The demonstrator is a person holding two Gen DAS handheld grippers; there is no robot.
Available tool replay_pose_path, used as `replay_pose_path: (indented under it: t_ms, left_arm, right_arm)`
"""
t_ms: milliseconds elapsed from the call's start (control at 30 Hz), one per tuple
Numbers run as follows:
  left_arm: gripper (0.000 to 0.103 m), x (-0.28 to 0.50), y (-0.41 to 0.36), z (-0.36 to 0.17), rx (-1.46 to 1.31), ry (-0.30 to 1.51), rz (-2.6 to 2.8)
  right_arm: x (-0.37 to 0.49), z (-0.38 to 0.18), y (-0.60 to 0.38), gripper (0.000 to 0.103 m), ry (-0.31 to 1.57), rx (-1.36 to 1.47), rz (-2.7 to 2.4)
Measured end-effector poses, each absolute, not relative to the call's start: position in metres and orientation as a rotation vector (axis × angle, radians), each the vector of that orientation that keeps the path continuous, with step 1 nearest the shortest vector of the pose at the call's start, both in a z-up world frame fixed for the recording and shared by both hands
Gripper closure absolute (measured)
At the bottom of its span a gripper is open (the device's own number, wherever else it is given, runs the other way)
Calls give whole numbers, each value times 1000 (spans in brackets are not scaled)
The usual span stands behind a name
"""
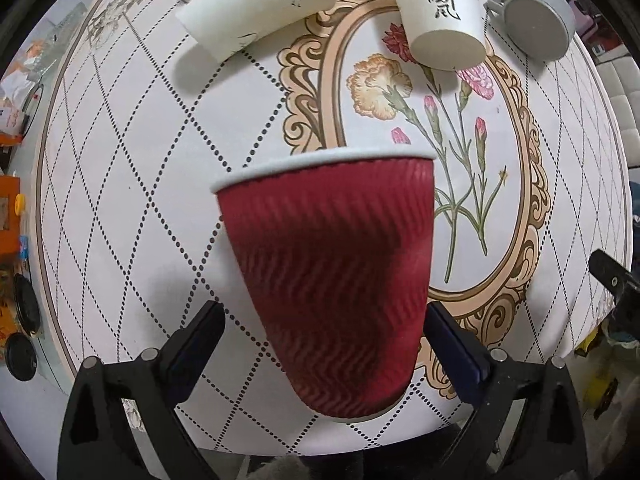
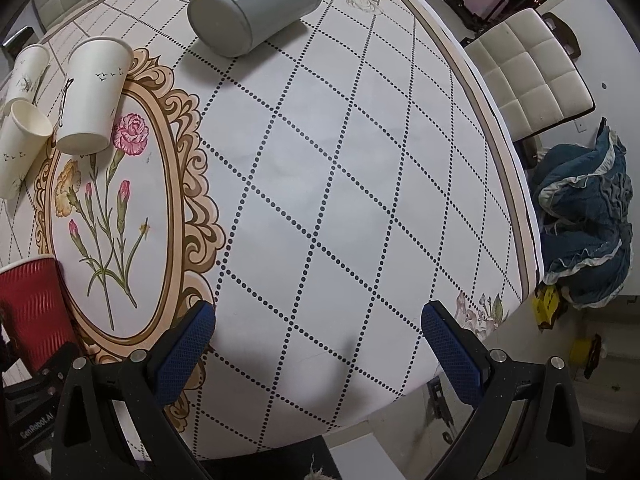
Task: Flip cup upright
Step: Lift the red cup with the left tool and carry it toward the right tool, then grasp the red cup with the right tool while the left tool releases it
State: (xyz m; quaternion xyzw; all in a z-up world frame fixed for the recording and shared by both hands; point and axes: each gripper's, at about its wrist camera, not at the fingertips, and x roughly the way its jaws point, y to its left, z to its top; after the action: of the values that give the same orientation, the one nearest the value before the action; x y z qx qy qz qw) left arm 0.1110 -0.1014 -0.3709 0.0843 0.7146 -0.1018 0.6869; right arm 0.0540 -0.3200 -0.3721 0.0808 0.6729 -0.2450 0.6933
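Note:
A red ribbed paper cup (image 1: pixel 332 280) with a white rim stands upright near the table's front edge, its mouth up. My left gripper (image 1: pixel 324 344) is open around it; the right finger (image 1: pixel 452 344) is close to the cup's wall, the left finger (image 1: pixel 196 340) stands apart from it. The cup also shows at the far left of the right wrist view (image 2: pixel 28 312). My right gripper (image 2: pixel 318 336) is open and empty above the tablecloth (image 2: pixel 340 200).
Two white paper cups (image 1: pixel 260 12) (image 1: pixel 440 12) lie on their sides at the back, also in the right wrist view (image 2: pixel 92 96). A grey mug (image 2: pixel 256 8) lies on its side. A white chair (image 2: pixel 528 76) and blue cloth (image 2: pixel 584 220) sit beyond the table's right edge.

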Motion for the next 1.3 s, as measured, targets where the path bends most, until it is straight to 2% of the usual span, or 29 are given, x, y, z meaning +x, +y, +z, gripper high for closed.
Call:
replay_pose_path:
  t_ms: [400,733,1067,1300]
  left_arm:
    - [2,111,-71,-320,106,1525,-176]
    - [2,93,3,-257,78,1365,28]
    - [2,88,62,-288,92,1372,143]
    - [0,93,84,-310,119,1383,132]
  right_arm:
    - [48,-366,-323,0,1480,190,-534]
    - [58,-359,-299,0,1461,213,-454]
    - [89,-333,-204,0,1453,178,-246]
    - [109,-338,-138,0,1471,132,-167]
